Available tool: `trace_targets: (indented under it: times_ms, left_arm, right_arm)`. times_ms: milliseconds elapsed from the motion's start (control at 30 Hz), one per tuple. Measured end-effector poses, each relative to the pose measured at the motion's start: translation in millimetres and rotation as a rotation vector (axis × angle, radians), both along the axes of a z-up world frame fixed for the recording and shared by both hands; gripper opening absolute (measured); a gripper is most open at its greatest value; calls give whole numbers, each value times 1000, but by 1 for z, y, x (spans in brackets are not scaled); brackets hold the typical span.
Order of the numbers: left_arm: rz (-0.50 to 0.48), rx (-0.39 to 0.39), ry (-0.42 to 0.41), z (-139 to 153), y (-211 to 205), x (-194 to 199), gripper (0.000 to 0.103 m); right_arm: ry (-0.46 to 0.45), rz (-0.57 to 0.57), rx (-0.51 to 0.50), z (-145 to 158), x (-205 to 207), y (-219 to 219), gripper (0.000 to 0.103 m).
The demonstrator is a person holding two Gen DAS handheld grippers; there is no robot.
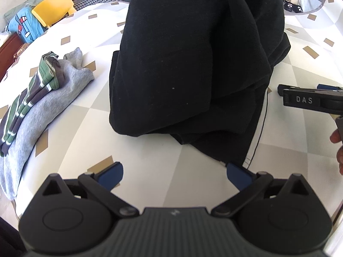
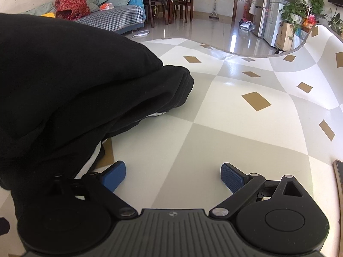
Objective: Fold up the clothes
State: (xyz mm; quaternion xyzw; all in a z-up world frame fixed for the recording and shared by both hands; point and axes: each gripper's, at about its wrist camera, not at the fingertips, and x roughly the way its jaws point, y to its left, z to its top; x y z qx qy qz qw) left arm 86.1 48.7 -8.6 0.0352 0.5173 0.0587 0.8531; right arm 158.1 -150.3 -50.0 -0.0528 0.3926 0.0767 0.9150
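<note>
A black garment [image 1: 193, 64] lies bunched and partly folded in the middle of the checked tablecloth [image 1: 133, 141]. My left gripper [image 1: 174, 174] stands open just in front of its near edge, with nothing between the blue pads. In the right wrist view the same black garment [image 2: 75, 90] fills the left side. My right gripper [image 2: 173, 176] is open over bare tablecloth [image 2: 214, 128], its left pad close to the cloth's edge. The right gripper [image 1: 285, 93] also shows at the right edge of the left wrist view, beside the garment.
A folded grey garment [image 1: 49, 111] with a green striped one [image 1: 32, 98] on top lies at the table's left. A yellow chair [image 1: 53, 6] and a sofa [image 2: 111, 19] stand beyond. A person's fingers [image 1: 337, 137] show at right. A dark object [image 2: 338, 184] sits at the table's right edge.
</note>
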Motion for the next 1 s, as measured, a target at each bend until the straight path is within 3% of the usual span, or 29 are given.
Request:
trace_targets:
  times_ms: [100,633,1000]
  left_arm:
    - [7,0,1,0,3,-2,103]
    - [26,17,35,-12,6,-13,103]
    - [57,-25,38,-17,14,-19,103]
  right_arm:
    - [39,9,-8,1,-10,-1,96]
    - [147,-172,-9,11,-57,5,96]
    - [216,-158,-15,16,-75,8,96]
